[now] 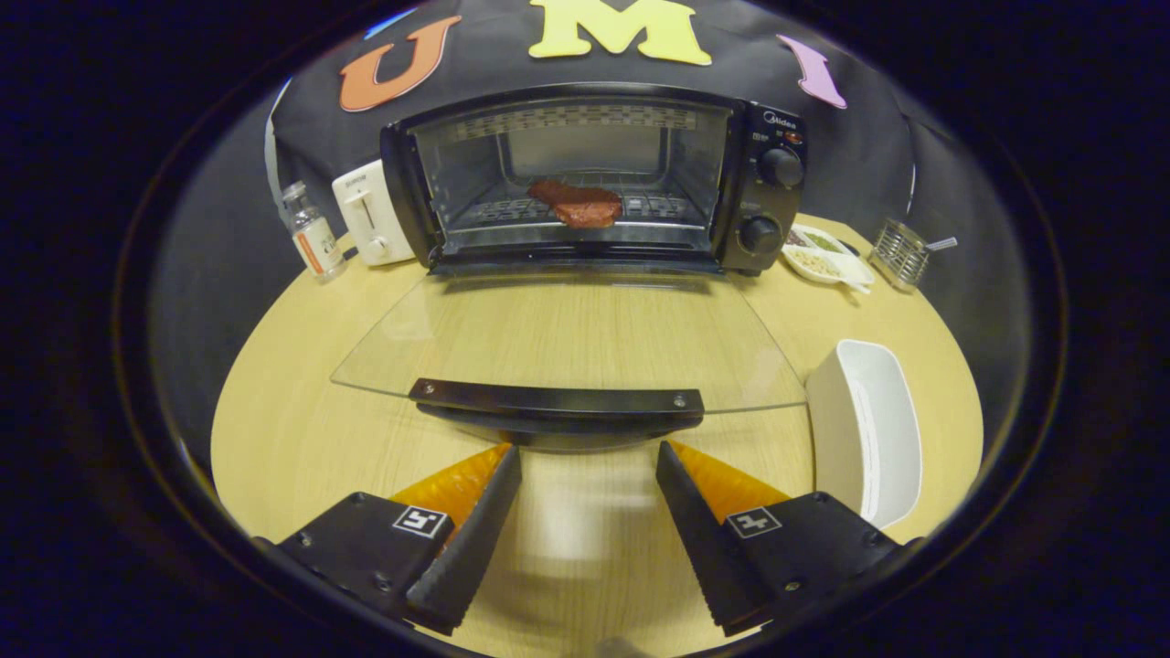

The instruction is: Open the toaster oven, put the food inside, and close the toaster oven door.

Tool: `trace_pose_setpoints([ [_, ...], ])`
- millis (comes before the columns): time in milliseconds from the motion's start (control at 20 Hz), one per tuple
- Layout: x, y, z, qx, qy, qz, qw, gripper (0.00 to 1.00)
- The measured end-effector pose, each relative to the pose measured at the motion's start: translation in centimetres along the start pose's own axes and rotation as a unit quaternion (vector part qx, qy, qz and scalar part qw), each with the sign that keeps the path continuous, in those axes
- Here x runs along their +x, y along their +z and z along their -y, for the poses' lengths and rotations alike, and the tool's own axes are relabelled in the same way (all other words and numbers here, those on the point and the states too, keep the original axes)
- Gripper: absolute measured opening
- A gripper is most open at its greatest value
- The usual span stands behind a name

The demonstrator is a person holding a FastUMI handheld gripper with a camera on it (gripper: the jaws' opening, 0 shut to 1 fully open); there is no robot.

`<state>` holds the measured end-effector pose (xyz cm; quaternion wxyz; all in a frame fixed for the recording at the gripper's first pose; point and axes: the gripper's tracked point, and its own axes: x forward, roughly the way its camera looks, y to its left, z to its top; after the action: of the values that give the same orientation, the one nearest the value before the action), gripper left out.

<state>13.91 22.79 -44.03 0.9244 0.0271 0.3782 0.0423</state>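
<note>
The black toaster oven (772,196) stands at the back of the wooden table with its glass door (567,334) folded down flat toward me. A reddish piece of meat (578,205) lies on the wire rack inside the oven cavity. The door's black handle (558,407) is just ahead of my fingertips. My gripper (585,457) is open, its two black and orange fingers spread wide with nothing between them, a little short of the handle and below it.
A white rectangular container (873,439) stands right of the door, close to my right finger. A white toaster (370,212) and a small bottle (313,233) sit left of the oven. A divided snack dish (827,256) and a wire holder (900,251) sit at the right.
</note>
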Motion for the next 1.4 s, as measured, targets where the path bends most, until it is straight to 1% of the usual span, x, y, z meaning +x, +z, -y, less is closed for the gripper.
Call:
trace_pose_setpoints([
  [300, -2.2, 3.2, 0.4, 0.007, -0.002, 0.014, 1.000, 0.96],
  [550, -3.7, 7.6, 0.5, 0.002, -0.002, 0.039, 0.999, 0.96],
  [950, -4.2, 13.7, -0.4, 0.001, 0.005, 0.060, 0.998, 0.96],
  [1150, -4.7, 17.5, -0.8, -0.008, 0.005, 0.088, 0.996, 0.96],
  [1200, -5.1, 18.1, -0.8, -0.009, 0.006, 0.095, 0.995, 0.96],
  [1400, -5.8, 18.1, -0.7, -0.006, 0.010, 0.104, 0.995, 0.96],
])
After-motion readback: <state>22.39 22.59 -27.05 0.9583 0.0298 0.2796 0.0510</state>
